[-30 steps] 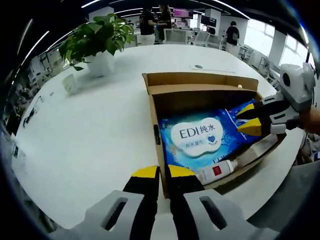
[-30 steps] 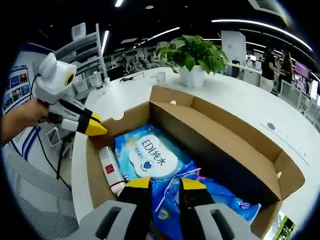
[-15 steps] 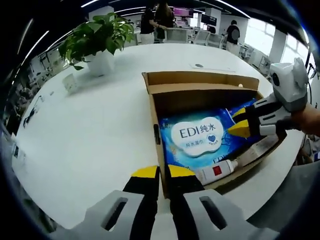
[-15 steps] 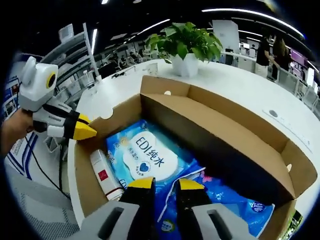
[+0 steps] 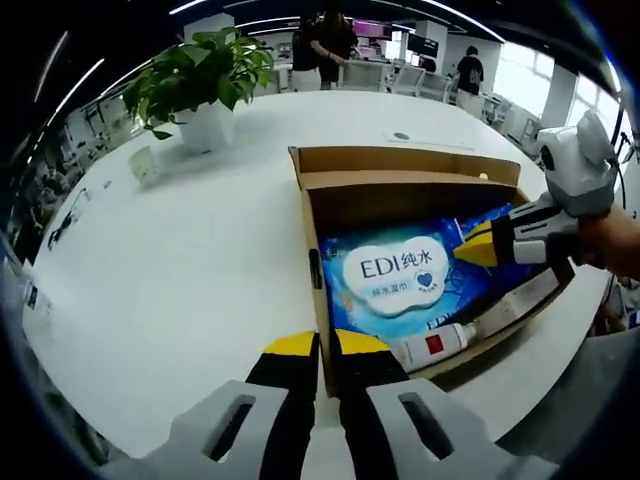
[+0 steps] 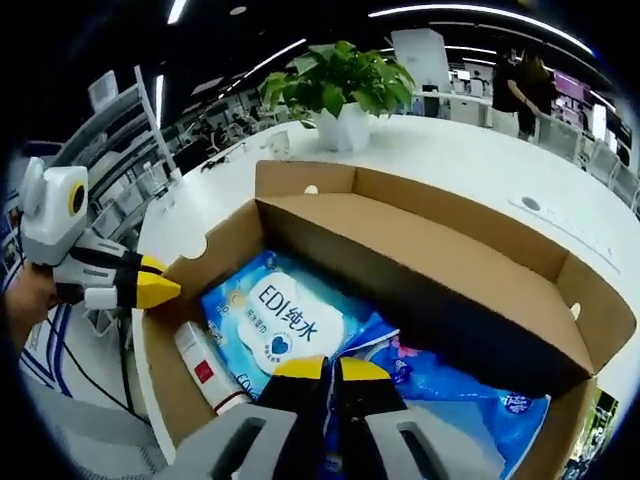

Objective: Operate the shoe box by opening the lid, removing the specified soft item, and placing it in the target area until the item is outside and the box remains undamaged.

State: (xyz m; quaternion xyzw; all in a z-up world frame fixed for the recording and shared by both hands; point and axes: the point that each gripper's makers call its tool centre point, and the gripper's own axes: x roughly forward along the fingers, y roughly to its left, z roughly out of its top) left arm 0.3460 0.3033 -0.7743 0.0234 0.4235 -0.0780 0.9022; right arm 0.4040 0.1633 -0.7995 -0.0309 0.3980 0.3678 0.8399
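Risk: right tool [image 6: 320,368], jaws pinched on blue wipes pack [image 6: 275,322], could snag shoe box [image 6: 440,260] wall near the worktop [image 5: 180,270] edge; left tool [image 5: 315,345], narrow, pins the wall.

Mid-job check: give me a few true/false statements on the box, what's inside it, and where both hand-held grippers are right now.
1. The shoe box lid is open. True.
2. The blue wipes pack lies on the table beside the box. False: it lies inside the box.
3. The right hand-held gripper has its jaws closed on a blue pack's edge. True.
4. The left hand-held gripper is reaching into the box. False: it sits at the box's near wall, jaws together.
5. A white bottle with a red label lies inside the box along one wall. True.
6. The potted plant stands inside the box. False: it stands on the white table.
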